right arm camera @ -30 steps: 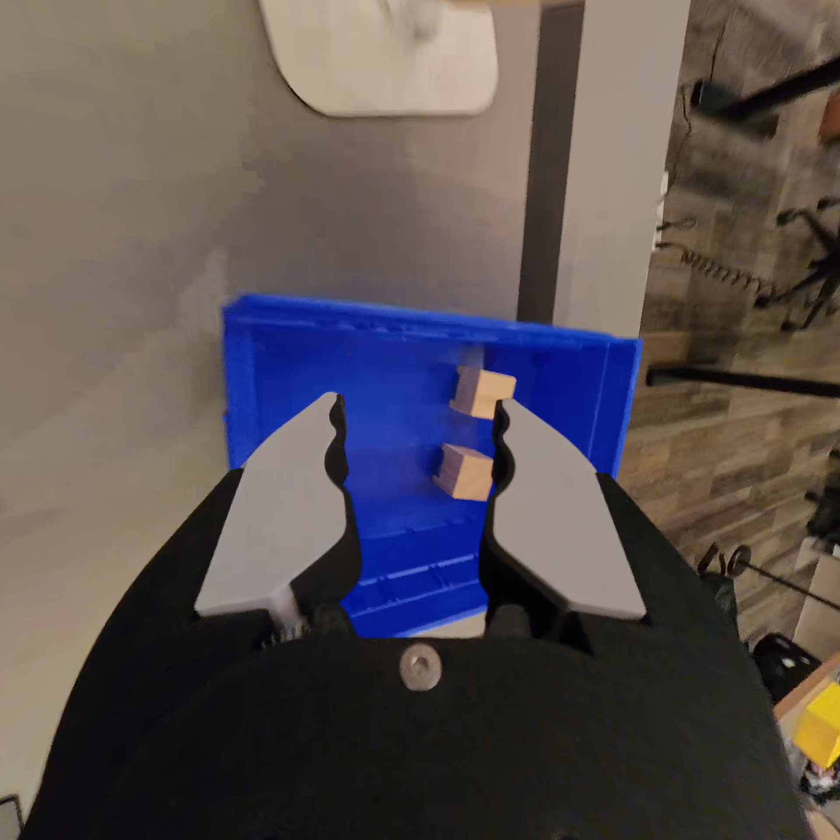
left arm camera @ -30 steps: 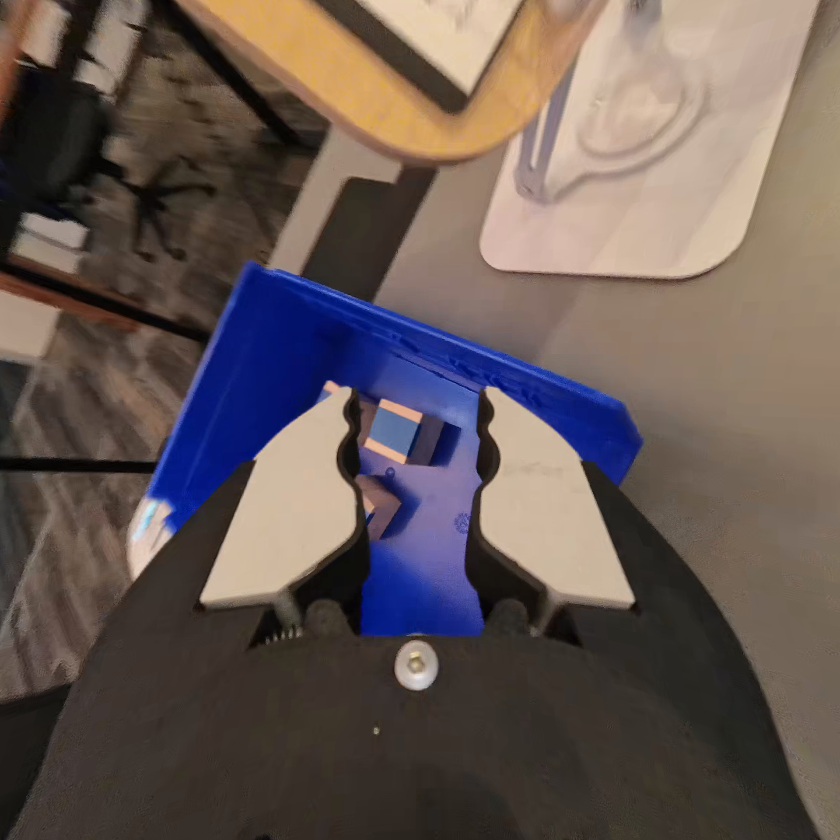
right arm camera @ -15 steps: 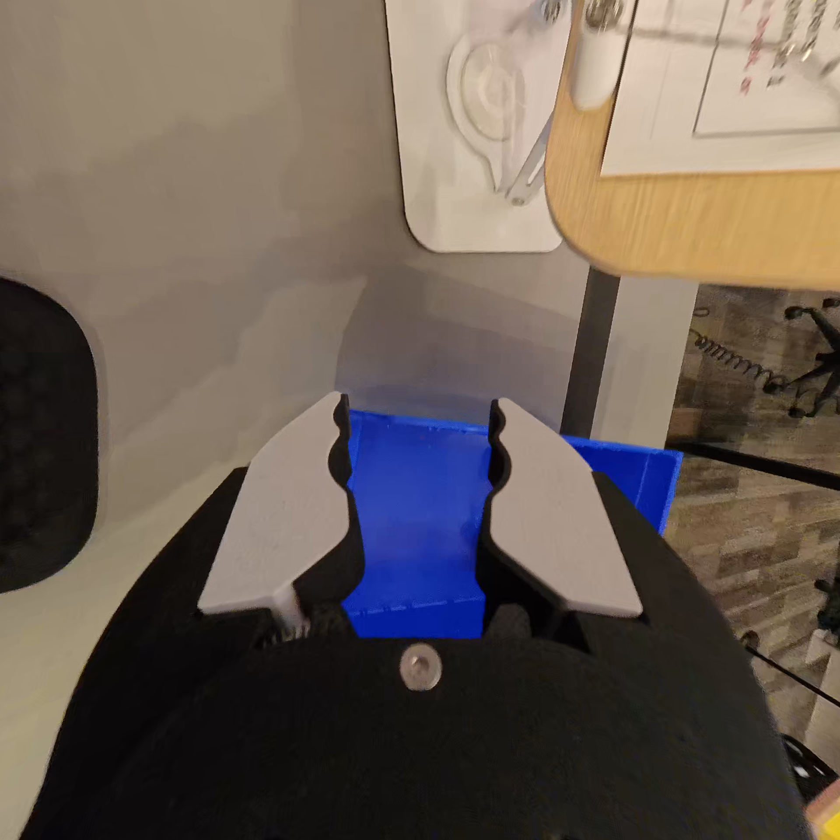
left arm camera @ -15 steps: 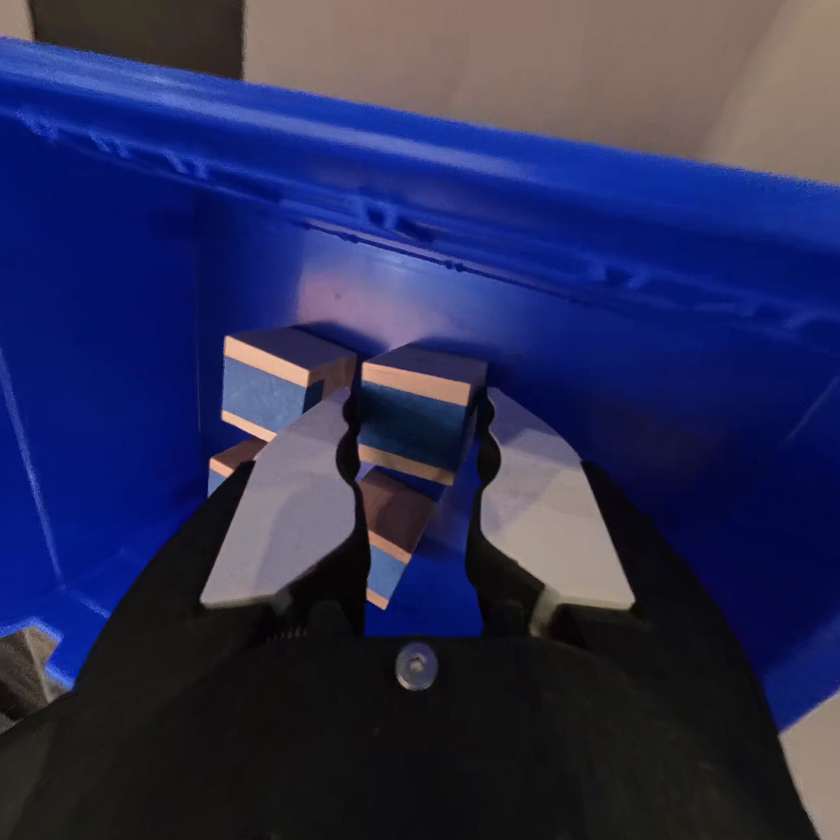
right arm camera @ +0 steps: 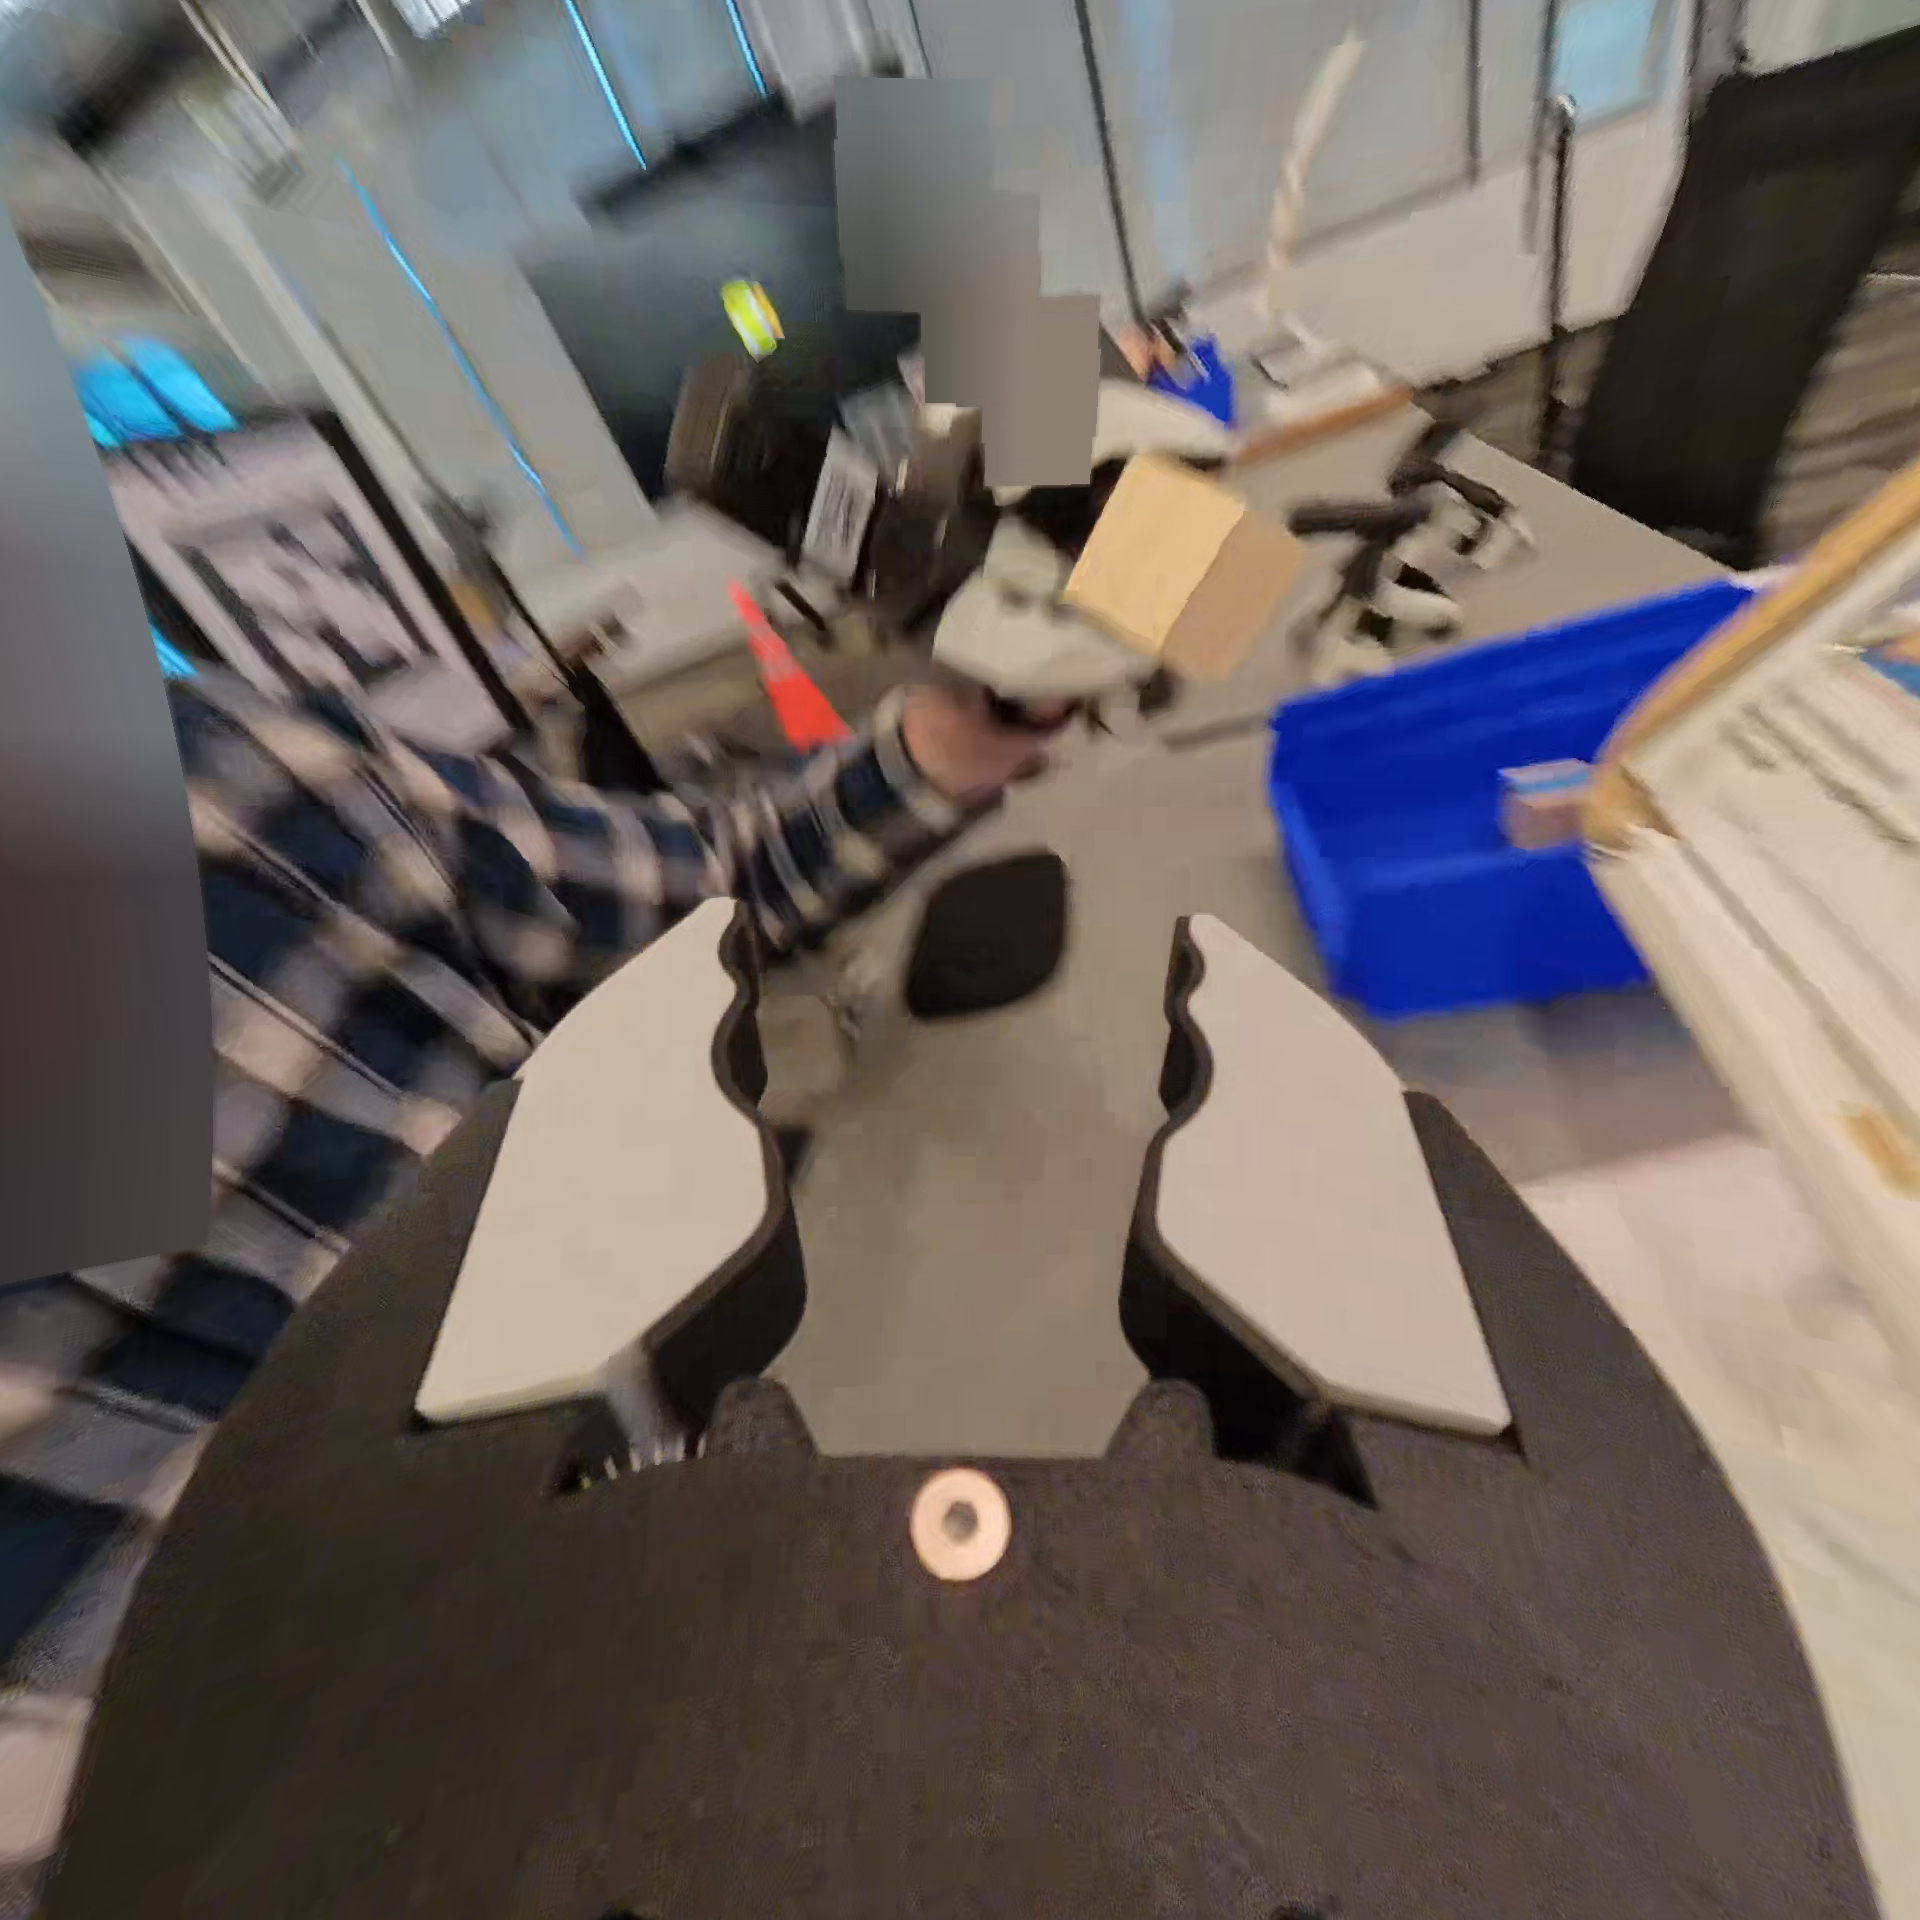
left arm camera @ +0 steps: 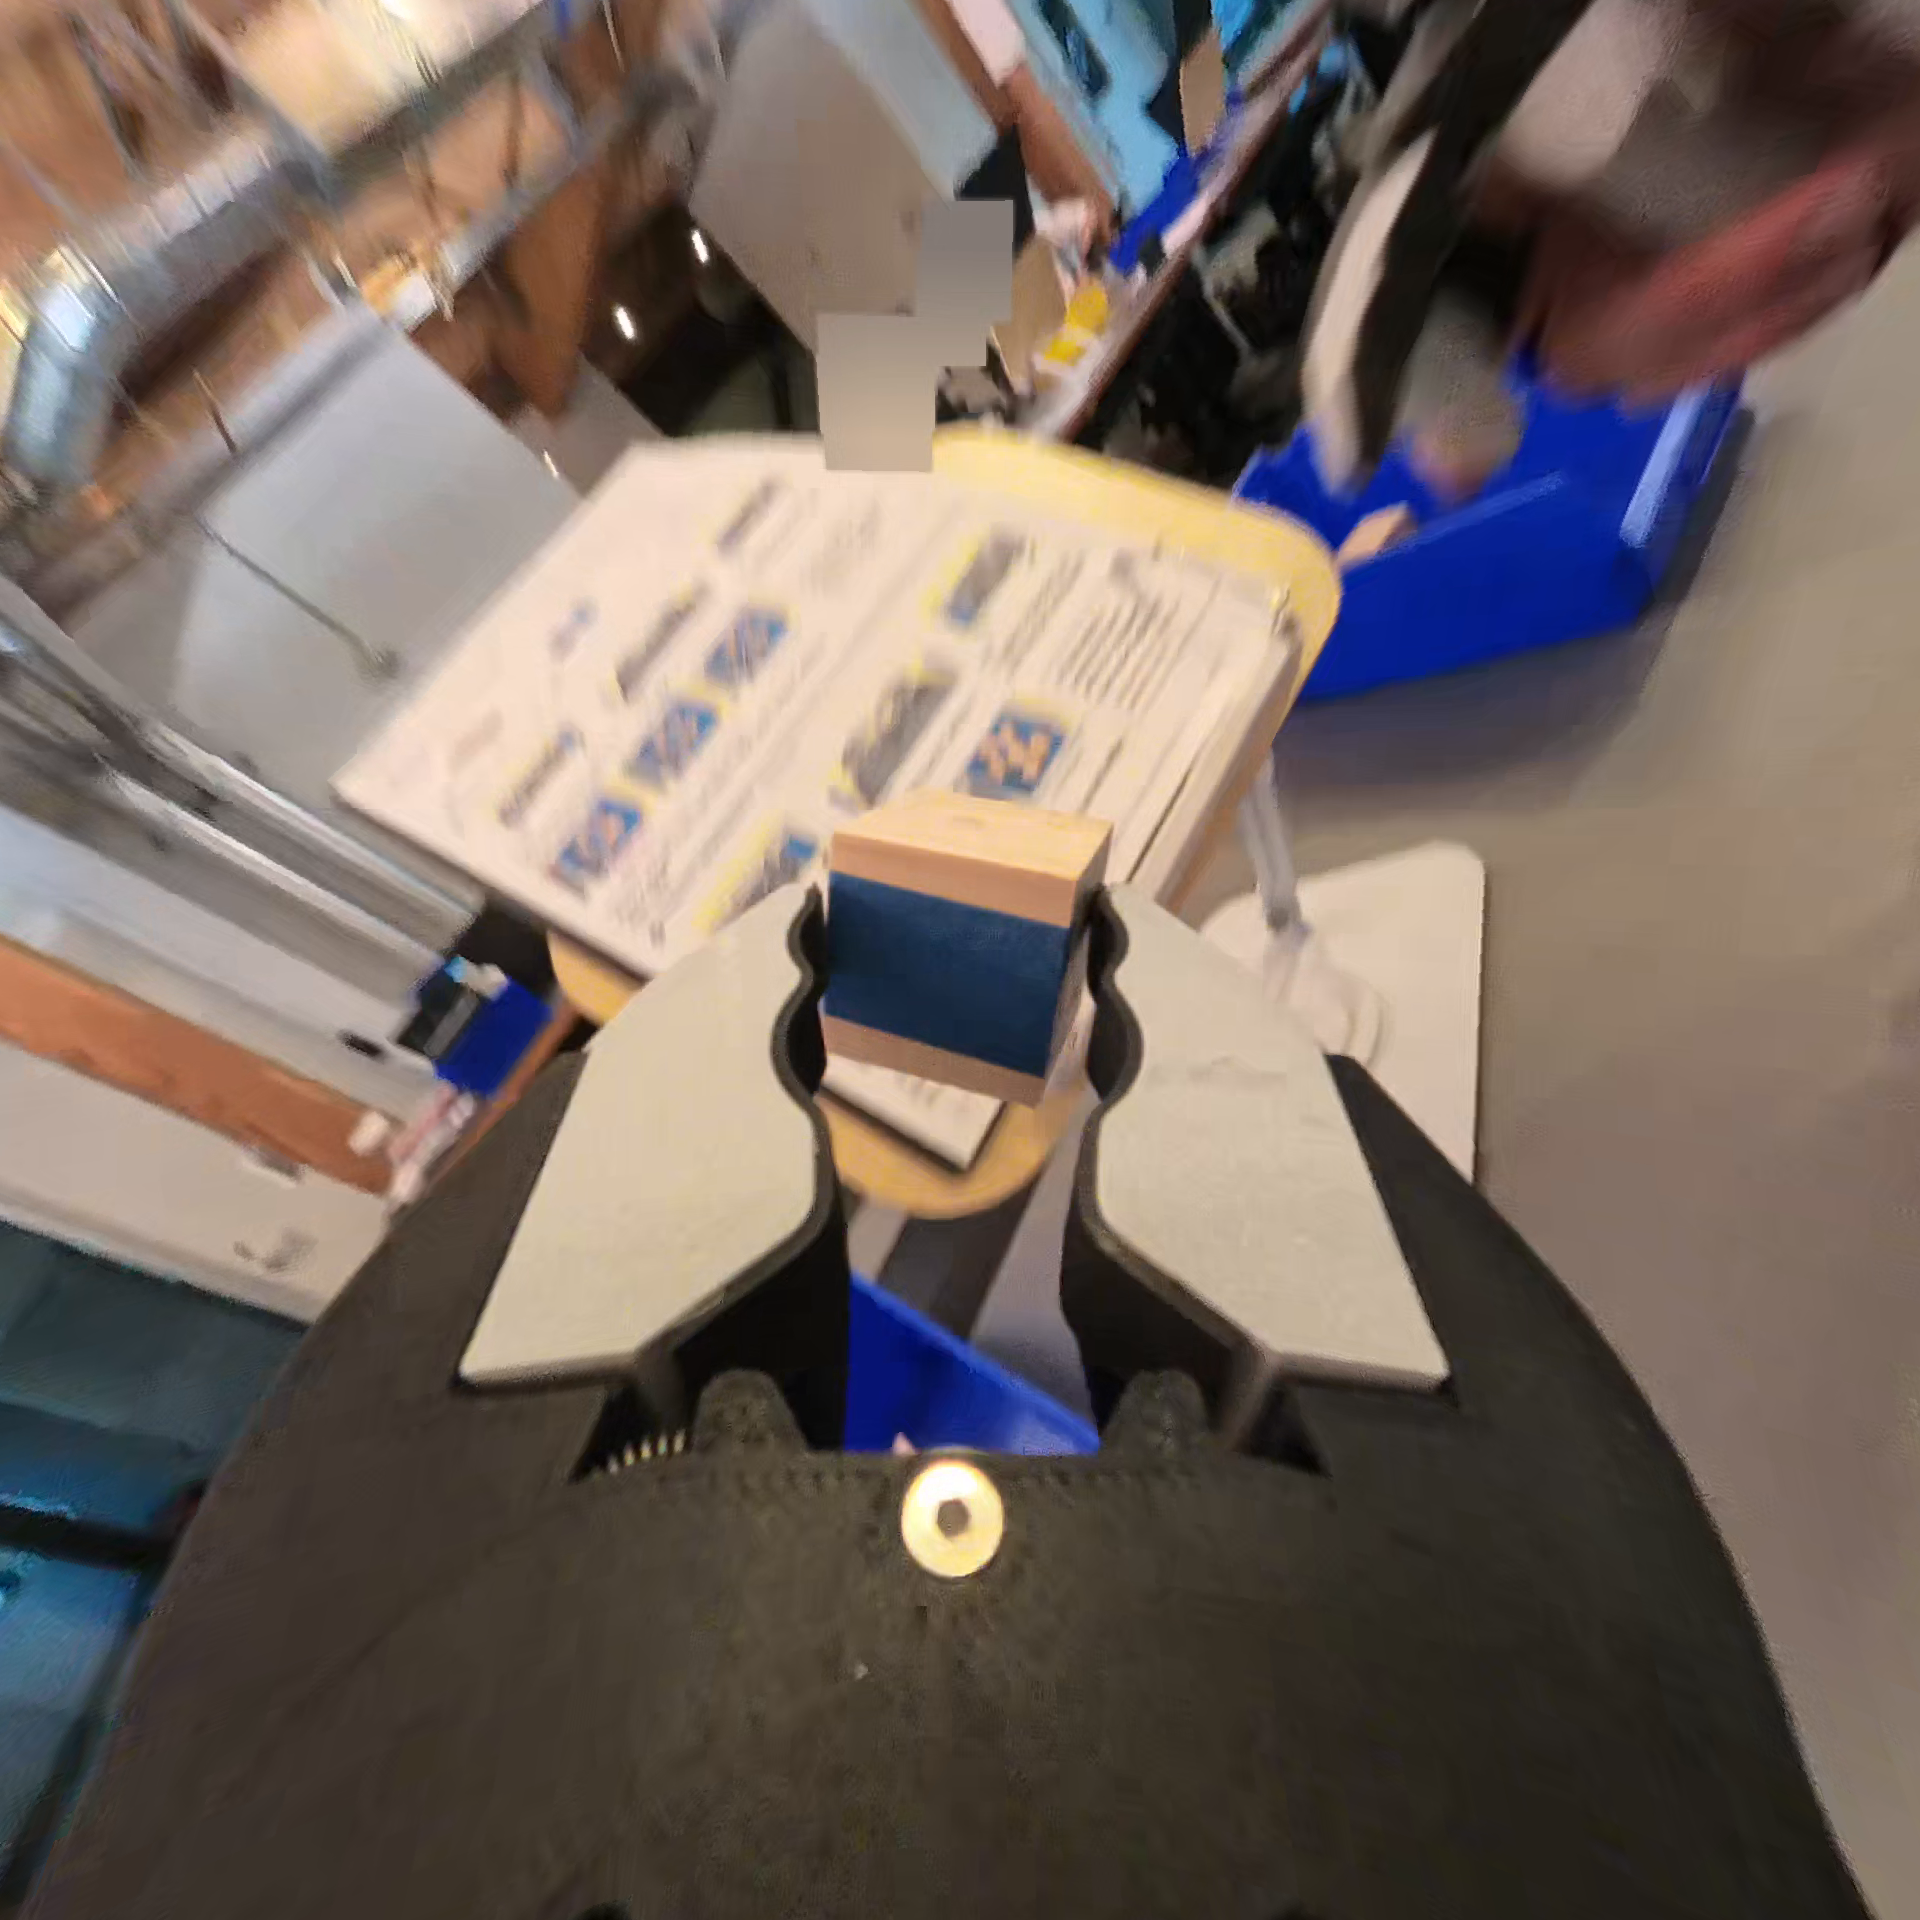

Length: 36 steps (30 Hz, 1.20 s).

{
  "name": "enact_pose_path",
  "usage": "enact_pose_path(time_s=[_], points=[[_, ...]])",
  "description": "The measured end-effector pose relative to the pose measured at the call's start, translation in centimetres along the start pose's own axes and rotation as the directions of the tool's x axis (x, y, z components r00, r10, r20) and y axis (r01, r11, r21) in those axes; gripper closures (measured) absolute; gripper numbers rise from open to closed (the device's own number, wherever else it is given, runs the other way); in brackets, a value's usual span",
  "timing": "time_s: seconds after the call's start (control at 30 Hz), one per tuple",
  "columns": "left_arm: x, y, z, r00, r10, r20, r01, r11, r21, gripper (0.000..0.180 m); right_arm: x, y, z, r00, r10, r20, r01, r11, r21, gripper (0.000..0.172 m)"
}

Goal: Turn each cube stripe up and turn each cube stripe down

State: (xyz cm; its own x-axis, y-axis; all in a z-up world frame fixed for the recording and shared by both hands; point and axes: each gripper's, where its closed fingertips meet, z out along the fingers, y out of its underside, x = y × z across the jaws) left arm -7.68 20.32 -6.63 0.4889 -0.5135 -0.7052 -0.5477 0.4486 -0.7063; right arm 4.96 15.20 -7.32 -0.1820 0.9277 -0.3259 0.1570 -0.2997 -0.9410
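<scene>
Left gripper [left arm camera: 956, 997] holding a pale wooden cube with a dark blue stripe [left arm camera: 961, 935] clear of the blue plastic bin [right arm camera: 1455, 852].
Its jaws press the cube's side faces, the stripe facing the camera, probably ready for reorienting. The right gripper [right arm camera: 961, 997], jaws wide and empty, hovers beside the bin above the grey surface [right arm camera: 1143, 831].

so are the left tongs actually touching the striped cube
Touching. The left wrist view shows the left tongs closed on the cube, both fingers pressed against its side faces, holding it off the table.
</scene>
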Motion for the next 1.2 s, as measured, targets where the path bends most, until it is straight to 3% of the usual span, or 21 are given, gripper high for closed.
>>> enact_pose_path(time_s=[0.07, 0.17, 0.23, 0.3, 0.37, 0.5, 0.6, 0.7, 0.77, 0.87, 1.0, 1.1, 1.2], points=[[2.3, -4.2, 0.0, 0.997, 0.074, 0.0, -0.074, 0.994, 0.078, 0.133, -0.6, -1.8, 1.7, 0.981, 0.134, 0.138, -0.153, 0.979, 0.135, 0.099], [4.9, -8.2, 0.2, 0.993, 0.121, 0.014, -0.122, 0.978, 0.169, 0.133, -1.1, -2.3, 3.7, 0.949, 0.198, 0.247, -0.244, 0.955, 0.169, 0.095], [6.4, -9.9, 0.4, 0.991, 0.134, 0.003, -0.131, 0.967, 0.217, 0.133, -2.3, -2.5, 4.3, 0.922, 0.207, 0.328, -0.276, 0.944, 0.182, 0.099], [7.4, -10.7, 0.8, 0.989, 0.145, -0.007, -0.139, 0.962, 0.235, 0.133, -3.6, -2.6, 4.5, 0.9, 0.197, 0.388, -0.284, 0.942, 0.181, 0.123], [7.8, -11.3, 0.9, 0.99, 0.139, -0.001, -0.134, 0.955, 0.265, 0.132, -4.0, -2.4, 4.3, 0.903, 0.189, 0.385, -0.274, 0.945, 0.179, 0.126], [7.8, -11.5, 0.3, 0.991, 0.135, -0.014, -0.127, 0.957, 0.26, 0.134, -3.7, -2.1, 1.1, 0.97, 0.094, 0.225, -0.125, 0.984, 0.128, 0.127], [6.3, -9.8, -0.4, 0.994, 0.112, 0.004, -0.11, 0.974, 0.2, 0.139, -0.2, -1.1, -5.6, 0.987, -0.131, -0.096, 0.123, 0.989, -0.086, 0.126], [5.4, -7.0, -0.9, 0.998, 0.067, -0.016, -0.064, 0.991, 0.121, 0.142, 5.6, 1.5, -15.6, 0.817, -0.439, -0.374, 0.213, 0.832, -0.512, 0.126], [5.7, -5.2, -0.9, 0.997, 0.043, -0.059, -0.039, 0.997, 0.066, 0.148, 8.7, 3.4, -22.1, 0.73, -0.551, -0.406, 0.127, 0.692, -0.711, 0.126], [6.1, -3.3, -0.6, 0.998, 0.027, -0.059, -0.027, 1.0, 0.008, 0.149, 12.7, 7.6, -28.1, 0.713, -0.59, -0.38, -0.021, 0.523, -0.852, 0.126], [6.9, -1.8, 0.2, 0.997, 0.001, -0.078, -0.003, 0.999, -0.033, 0.15, 17.1, 14.4, -30.1, 0.785, -0.551, -0.283, -0.107, 0.329, -0.938, 0.126], [7.2, -0.9, 0.5, 0.996, -0.006, -0.092, 0.0, 0.998, -0.063, 0.15, 19.8, 18.0, -30.4, 0.83, -0.486, -0.276, -0.149, 0.283, -0.947, 0.126], [7.1, -0.1, 0.3, 0.996, -0.013, -0.094, 0.005, 0.997, -0.082, 0.15, 21.4, 20.0, -30.3, 0.853, -0.435, -0.29, -0.17, 0.293, -0.941, 0.126]])
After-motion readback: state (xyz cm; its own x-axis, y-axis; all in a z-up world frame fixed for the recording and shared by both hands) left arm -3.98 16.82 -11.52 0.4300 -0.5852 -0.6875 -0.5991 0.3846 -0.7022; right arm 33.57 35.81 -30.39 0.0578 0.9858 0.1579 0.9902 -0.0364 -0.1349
